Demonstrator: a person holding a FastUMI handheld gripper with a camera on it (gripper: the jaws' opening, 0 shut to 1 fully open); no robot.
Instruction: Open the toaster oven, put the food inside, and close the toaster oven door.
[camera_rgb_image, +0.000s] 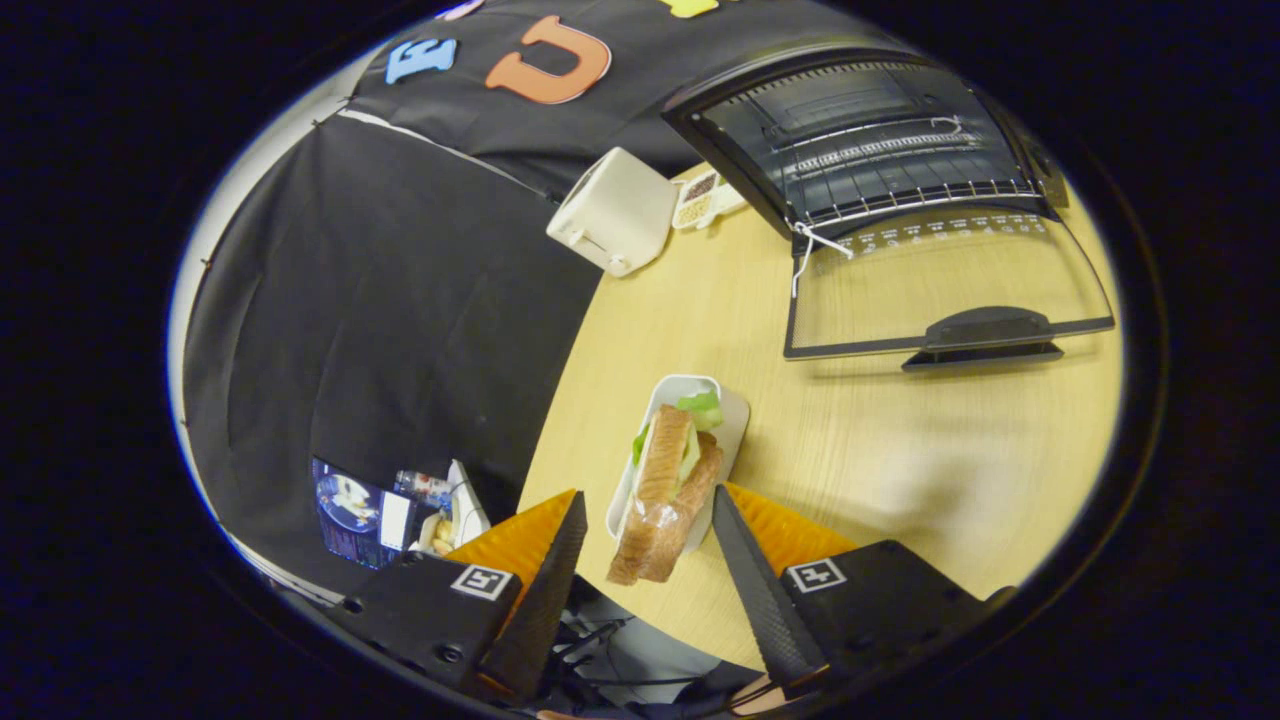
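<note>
Fingers of the gripper (645, 545) spread either side of the sandwich (668, 495), not yet pressing: soft, layered and loose, so pinch gently mid-length.

A sandwich (668, 490) on a white tray (735, 420) is seen between the spread jaws of the gripper (648, 520), untouched. Beyond, on the desk (900, 450), the toaster oven (860, 140) is seen with its door (940, 290) lowered.
</note>
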